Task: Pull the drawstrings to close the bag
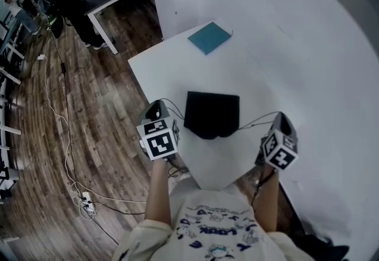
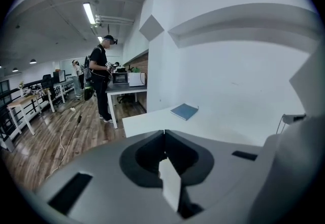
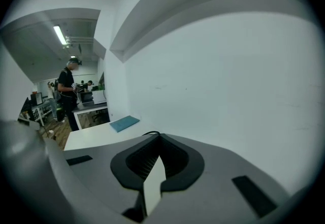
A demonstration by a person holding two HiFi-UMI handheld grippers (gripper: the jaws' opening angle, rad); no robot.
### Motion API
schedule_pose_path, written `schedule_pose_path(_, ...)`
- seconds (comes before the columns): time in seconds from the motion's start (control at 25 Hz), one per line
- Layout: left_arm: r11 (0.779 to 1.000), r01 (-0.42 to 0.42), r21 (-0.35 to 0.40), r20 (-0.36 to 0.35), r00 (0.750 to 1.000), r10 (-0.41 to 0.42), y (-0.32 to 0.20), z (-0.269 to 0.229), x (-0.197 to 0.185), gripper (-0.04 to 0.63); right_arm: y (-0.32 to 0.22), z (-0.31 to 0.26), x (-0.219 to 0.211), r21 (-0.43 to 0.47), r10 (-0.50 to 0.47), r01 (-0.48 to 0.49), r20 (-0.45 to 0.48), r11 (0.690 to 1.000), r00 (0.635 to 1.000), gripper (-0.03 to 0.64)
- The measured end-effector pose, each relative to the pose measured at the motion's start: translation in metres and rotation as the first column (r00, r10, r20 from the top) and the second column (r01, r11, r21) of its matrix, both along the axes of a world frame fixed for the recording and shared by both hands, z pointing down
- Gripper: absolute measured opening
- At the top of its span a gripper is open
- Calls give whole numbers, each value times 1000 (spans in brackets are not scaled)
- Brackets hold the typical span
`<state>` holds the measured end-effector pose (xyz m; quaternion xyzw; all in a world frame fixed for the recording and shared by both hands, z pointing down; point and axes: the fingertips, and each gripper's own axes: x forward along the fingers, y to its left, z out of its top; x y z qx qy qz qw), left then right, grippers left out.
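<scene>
Head view: one black bag (image 1: 212, 115) lies flat near the front corner of the white table (image 1: 172, 61), between the two tools, so each side can be drawn outward. The left tool (image 1: 155, 108) sits just left of the bag and the right tool (image 1: 280, 116) farther out on the right. Two thin cords run off the bag: the left drawstring (image 1: 172, 102) to the left tool's tip and the right drawstring (image 1: 257, 119) to the right tool's tip. One blue book (image 1: 209, 37) lies well behind, clear of the work.

Left gripper view: the jaws are pressed together at the tip of the left tool (image 2: 164, 134). The cord itself is too thin to make out here. The book (image 2: 184, 111) lies ahead.

Right gripper view: the right tool (image 3: 158, 139) is likewise closed narrow, with a loop of black cord (image 3: 148, 133) showing at its tip. It is probably pinched for the outward pull.
</scene>
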<state>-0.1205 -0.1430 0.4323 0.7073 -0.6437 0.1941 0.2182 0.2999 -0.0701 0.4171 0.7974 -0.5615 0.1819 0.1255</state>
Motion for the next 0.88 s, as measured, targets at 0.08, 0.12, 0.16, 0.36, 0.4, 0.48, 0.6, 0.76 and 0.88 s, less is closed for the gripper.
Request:
schedule_pose_path(0.08, 999, -45, 2, -6, 999, 45, 2, -1, 16, 6, -5, 3, -20, -3, -52, 52, 20, 999, 998, 2)
schedule_pose_path(0.12, 998, -69, 3, -6, 998, 69, 4, 1, 24, 6, -7, 6, -30, -5, -79, 79, 38, 997, 996, 2)
schedule_pose_path(0.16, 995, -95, 6, -7, 995, 95, 5, 1, 33, 6, -8, 8, -41, -4, -108, 108, 60, 994, 992, 2)
schedule_pose_path(0.36, 974, -222, 42, -38, 974, 224, 18, -6, 74, 6, -9, 7, -89, 23, -254, 253, 121, 967, 960, 3)
schedule_pose_path(0.4, 969, -242, 53, -52, 968, 245, 21, -8, 82, 6, -8, 6, -96, 28, -274, 272, 120, 962, 954, 5)
schedule_pose_path(0.48, 959, -271, 82, -81, 957, 278, 26, -14, 96, 8, -6, 1, -109, 46, -307, 303, 123, 952, 944, 16)
schedule_pose_path(0.6, 942, -300, 149, -117, 941, 318, 34, -26, 112, 17, -4, -7, -127, 95, -350, 340, 132, 936, 927, 109)
schedule_pose_path(0.76, 925, -321, 203, -110, 931, 348, 44, -38, 124, 17, -1, -16, -140, 123, -376, 364, 90, 923, 922, 109)
schedule_pose_path(0.88, 915, -337, 222, -63, 932, 358, 51, -40, 127, 17, 4, -21, -143, 146, -369, 358, 59, 922, 927, 107)
